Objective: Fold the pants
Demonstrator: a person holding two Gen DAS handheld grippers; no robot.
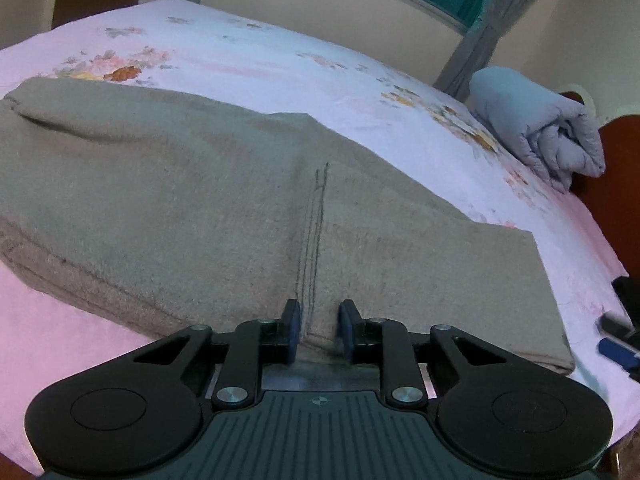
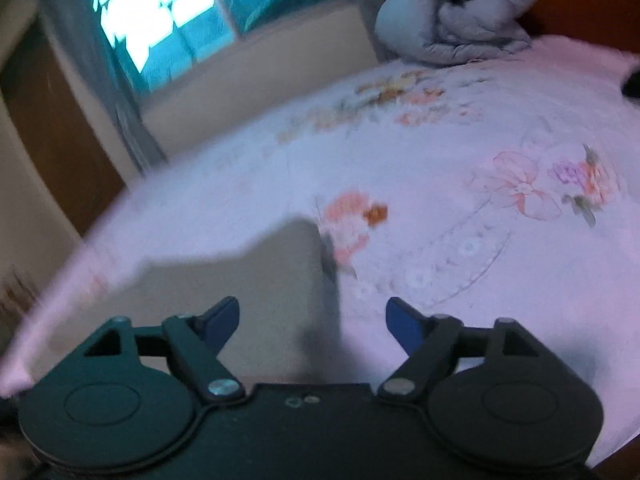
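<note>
The grey pants (image 1: 224, 208) lie spread on the flowered bed (image 1: 280, 60), seemingly unfolded. The left gripper (image 1: 319, 330) has its jaws pinched on the near edge at the seam; the right gripper (image 2: 312, 324) hangs wide open, holding nothing, over a blurred corner.

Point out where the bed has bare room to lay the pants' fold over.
Bare sheet runs wide between the pants and the rolled quilt by the headboard. The near edge is crowded: the left gripper pinches the pants' seam there, and the right gripper hangs open over their corner.
</note>
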